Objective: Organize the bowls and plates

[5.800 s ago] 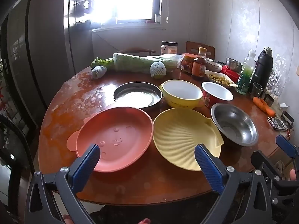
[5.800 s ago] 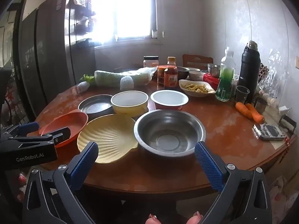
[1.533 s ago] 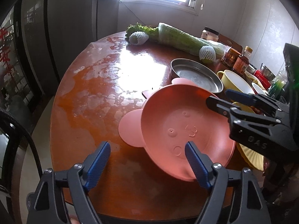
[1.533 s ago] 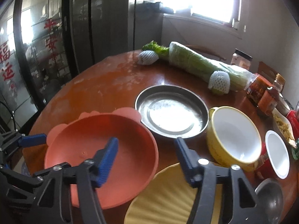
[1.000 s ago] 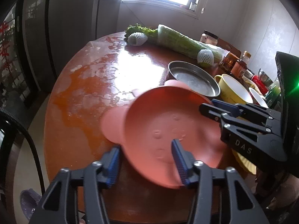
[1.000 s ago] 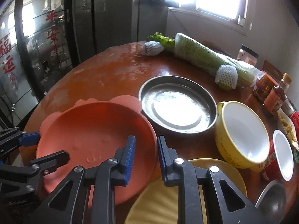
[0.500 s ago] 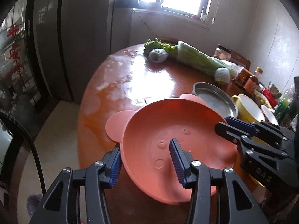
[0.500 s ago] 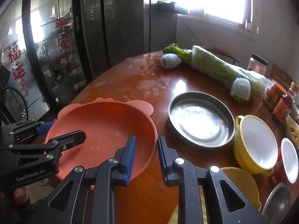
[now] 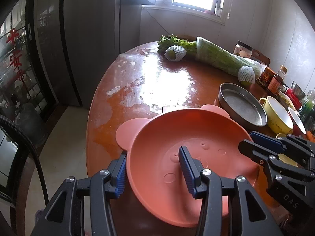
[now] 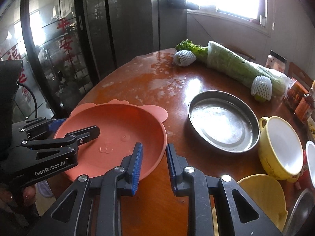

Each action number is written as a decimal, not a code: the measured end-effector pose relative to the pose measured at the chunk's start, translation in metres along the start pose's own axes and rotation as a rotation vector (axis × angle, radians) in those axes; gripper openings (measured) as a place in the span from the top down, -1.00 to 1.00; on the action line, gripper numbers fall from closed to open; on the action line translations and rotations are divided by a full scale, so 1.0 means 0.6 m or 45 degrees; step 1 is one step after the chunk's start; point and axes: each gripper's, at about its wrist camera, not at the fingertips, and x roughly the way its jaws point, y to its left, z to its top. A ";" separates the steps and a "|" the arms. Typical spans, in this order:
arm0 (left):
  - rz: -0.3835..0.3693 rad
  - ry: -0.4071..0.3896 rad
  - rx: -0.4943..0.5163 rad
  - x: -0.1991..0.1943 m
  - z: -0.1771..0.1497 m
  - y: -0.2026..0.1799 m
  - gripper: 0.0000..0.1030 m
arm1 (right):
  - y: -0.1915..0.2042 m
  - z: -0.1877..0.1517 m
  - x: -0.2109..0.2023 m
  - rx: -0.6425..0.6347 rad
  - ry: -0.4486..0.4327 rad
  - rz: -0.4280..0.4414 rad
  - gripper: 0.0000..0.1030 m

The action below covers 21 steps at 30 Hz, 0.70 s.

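Your left gripper [image 9: 153,172] has its fingers clamped on the near rim of the pink bear-eared plate [image 9: 177,143], and your right gripper [image 10: 153,166] pinches its opposite rim with fingers nearly together, so the plate hangs tilted above the near edge of the desk [image 9: 157,82]. Beyond it sit the steel pan [image 10: 222,121], the yellow bowl [image 10: 280,149] and the yellow shell plate [image 10: 261,194]. If your hands drift apart or twist unevenly, the smooth rim could slip and the plate drop off the edge.

plates 3: pink plate [image 10: 118,135], steel plate [image 10: 222,122], yellow plate [image 10: 261,194] | bowls maybe 3 | netted fruits 2
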 end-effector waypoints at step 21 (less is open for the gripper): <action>-0.002 0.005 0.022 0.012 -0.005 -0.009 0.03 | -0.013 -0.006 0.011 0.033 0.022 -0.021 0.46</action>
